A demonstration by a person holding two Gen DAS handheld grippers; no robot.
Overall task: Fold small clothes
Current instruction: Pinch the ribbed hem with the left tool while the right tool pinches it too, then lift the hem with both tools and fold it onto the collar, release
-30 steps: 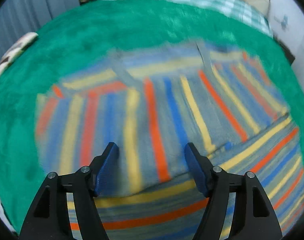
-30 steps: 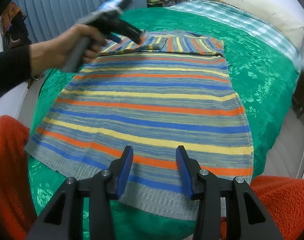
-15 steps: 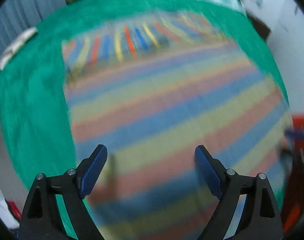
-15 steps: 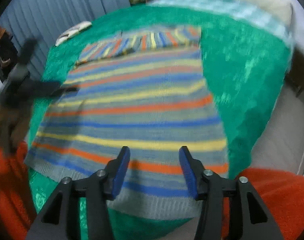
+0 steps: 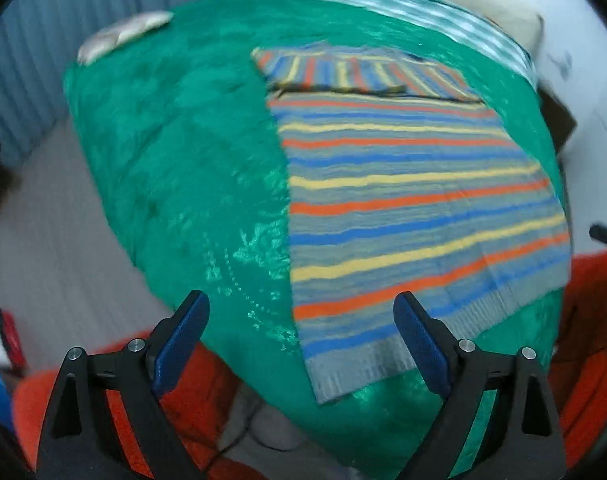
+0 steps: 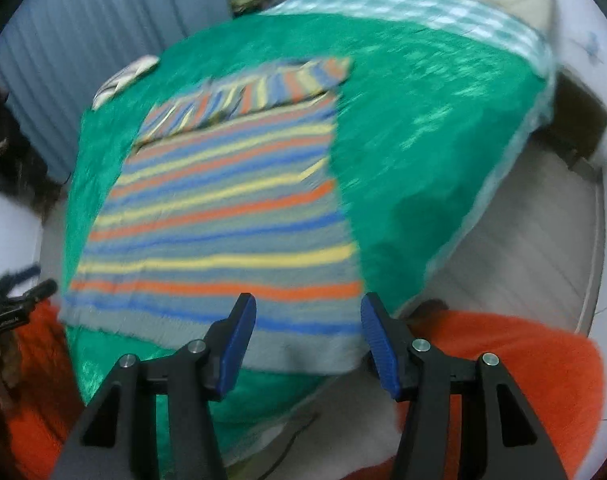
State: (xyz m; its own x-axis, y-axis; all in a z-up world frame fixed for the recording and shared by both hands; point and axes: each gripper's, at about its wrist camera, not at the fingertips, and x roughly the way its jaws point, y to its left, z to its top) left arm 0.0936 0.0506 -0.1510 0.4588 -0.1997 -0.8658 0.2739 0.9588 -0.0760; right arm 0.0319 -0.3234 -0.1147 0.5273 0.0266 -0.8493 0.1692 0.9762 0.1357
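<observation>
I have a striped knit sweater (image 5: 415,200) lying flat on the green blanket (image 5: 183,152) that covers the bed, hem toward me, with its sleeves folded across the far end. From here I judge it light but floppy: a soft knit that will sag and stretch if I lift it by one point, and grippy enough on that plush blanket to drag instead of slide. The ribbed grey hem band looks the firmest part, so I would take hold at the two near hem corners, one per side, and lift both together to carry the fold over.

My left gripper (image 5: 301,340) hangs above the near left corner, jaws wide apart with nothing between the blue pads. My right gripper (image 6: 308,340) hovers over the hem near its right corner, jaws parted about halfway, also empty; I see no pad touching cloth.

The stripes run orange, yellow and blue on grey, straight across the body. The blanket is shiny with an embossed pattern. Orange fleece (image 6: 503,360) sits at the near edge, likely my own clothing
</observation>
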